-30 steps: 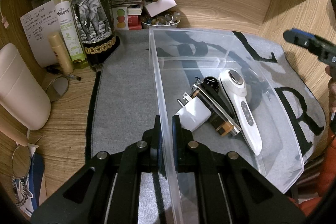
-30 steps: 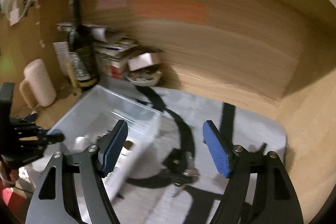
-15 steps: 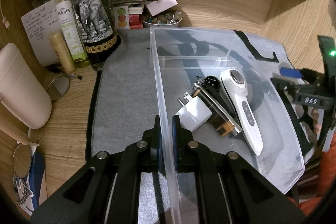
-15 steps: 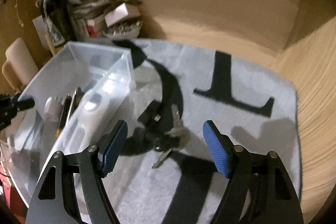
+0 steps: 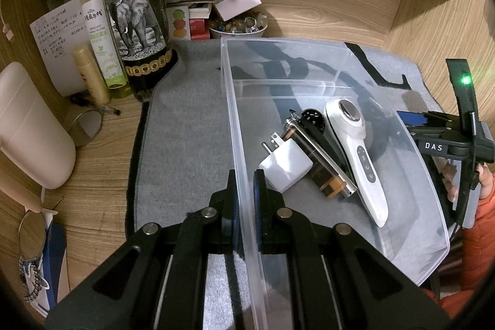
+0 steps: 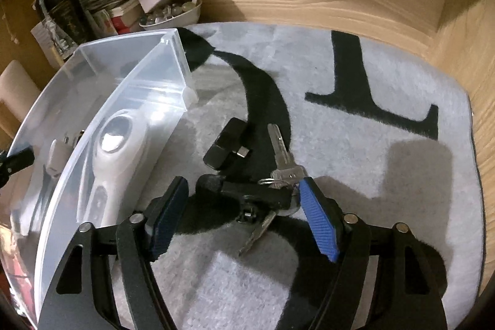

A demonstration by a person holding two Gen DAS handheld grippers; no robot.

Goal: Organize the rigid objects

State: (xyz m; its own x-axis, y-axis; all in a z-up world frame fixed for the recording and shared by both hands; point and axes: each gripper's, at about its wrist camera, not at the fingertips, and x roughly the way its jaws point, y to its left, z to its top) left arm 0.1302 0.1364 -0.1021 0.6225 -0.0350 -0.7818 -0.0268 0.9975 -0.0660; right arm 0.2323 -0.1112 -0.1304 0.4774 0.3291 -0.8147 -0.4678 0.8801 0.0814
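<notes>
Two grippers appear. The left gripper (image 5: 244, 190) is pinched on the near left wall of the bin (image 5: 235, 126), one finger outside, one inside. Just beyond the inner finger, on the bin floor, lies a white plug (image 5: 286, 164); to its right a brown case (image 5: 321, 166) and a black tube (image 5: 312, 121) lie touching, and farther right a white massager (image 5: 359, 144), all slanting toward the far left. The right gripper (image 6: 244, 212) is spread wide and low over the mat (image 6: 371, 144), just right of the bin's right wall (image 6: 130, 101). Between its blue pads (image 6: 318, 221) lies the key bunch (image 6: 272, 190): one key points far, another near, with a black fob at the centre. The right pad is touching or just beside the bunch; which cannot be told. A black adapter (image 6: 225, 144) lies just beyond, on the mat. Far left of the bin stand a wine bottle (image 5: 136, 14), a spray bottle (image 5: 100, 33) and a bowl (image 5: 238, 27) of trinkets.
</notes>
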